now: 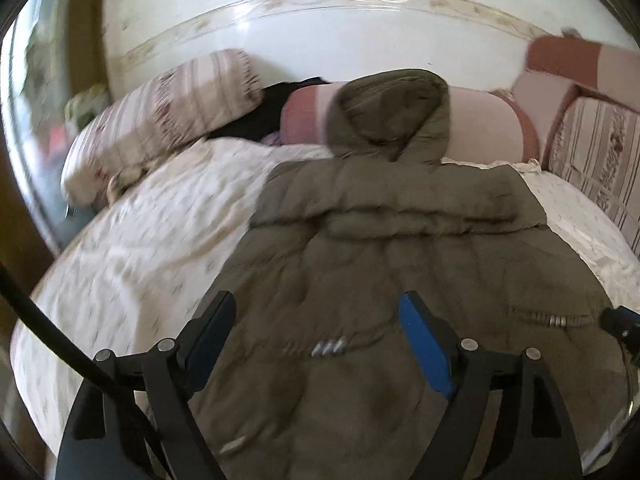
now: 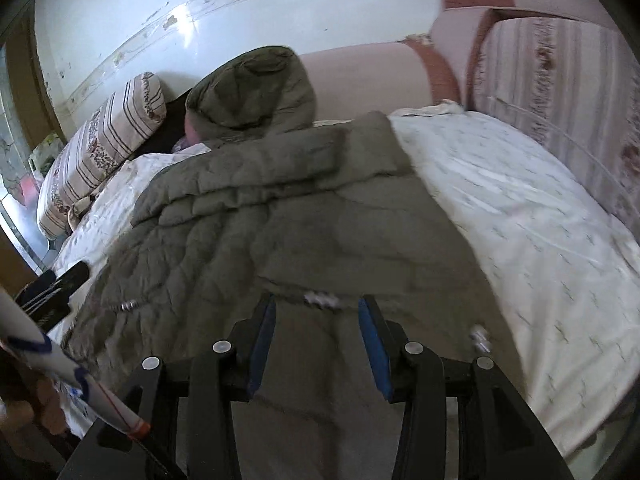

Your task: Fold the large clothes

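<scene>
Jacket (image 1: 400,248) — olive puffer w/ hood (image 1: 394,116), spread flat across white bedsheet (image 1: 132,248), hood propped up against pink bolster (image 1: 484,124) by the wall, sleeves look tucked in across the upper back. Striped pillow (image 1: 168,120) off to the left side.

Left gripper (image 1: 316,328) hanging over lower half, jaws wide apart, nothing between them. Right gripper (image 2: 316,320) also apart, narrower gap, hovering over the hem area near a zipper pull (image 2: 320,299), not clamped on anything afaict.

Stuff that could go sideways imo:
- puffy fabric = springy, prob pops back open after a fold if not pressed down
- grabbing only the top layer → lining stays behind, lumpy fold
- pads snagging zipper pull, dragging the whole thing crooked
- sheet getting pinched along w/ hem, so bedding bunches up
- hood flopping off bolster mid-fold, shifting the top edge
</scene>
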`<act>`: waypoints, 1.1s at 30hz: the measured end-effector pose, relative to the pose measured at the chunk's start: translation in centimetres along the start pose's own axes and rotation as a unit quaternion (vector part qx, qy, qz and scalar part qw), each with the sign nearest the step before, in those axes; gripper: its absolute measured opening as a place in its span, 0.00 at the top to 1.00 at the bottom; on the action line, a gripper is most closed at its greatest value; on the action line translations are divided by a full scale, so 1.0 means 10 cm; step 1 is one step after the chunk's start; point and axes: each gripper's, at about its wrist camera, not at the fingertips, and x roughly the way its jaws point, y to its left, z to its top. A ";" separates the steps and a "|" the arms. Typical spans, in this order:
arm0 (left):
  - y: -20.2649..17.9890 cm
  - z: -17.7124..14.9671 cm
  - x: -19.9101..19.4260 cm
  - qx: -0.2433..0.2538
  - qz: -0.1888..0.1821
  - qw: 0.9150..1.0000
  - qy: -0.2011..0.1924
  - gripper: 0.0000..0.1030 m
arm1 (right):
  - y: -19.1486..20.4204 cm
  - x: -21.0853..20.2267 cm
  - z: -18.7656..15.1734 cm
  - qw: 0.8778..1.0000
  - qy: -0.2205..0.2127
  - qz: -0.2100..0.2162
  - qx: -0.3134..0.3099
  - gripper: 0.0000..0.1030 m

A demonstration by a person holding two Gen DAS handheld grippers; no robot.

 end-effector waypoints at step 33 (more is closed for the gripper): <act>-0.43 -0.03 1.50 -0.028 0.026 0.986 0.164 0.08 | 0.26 1.15 0.36 0.997 0.073 -0.041 0.002 0.42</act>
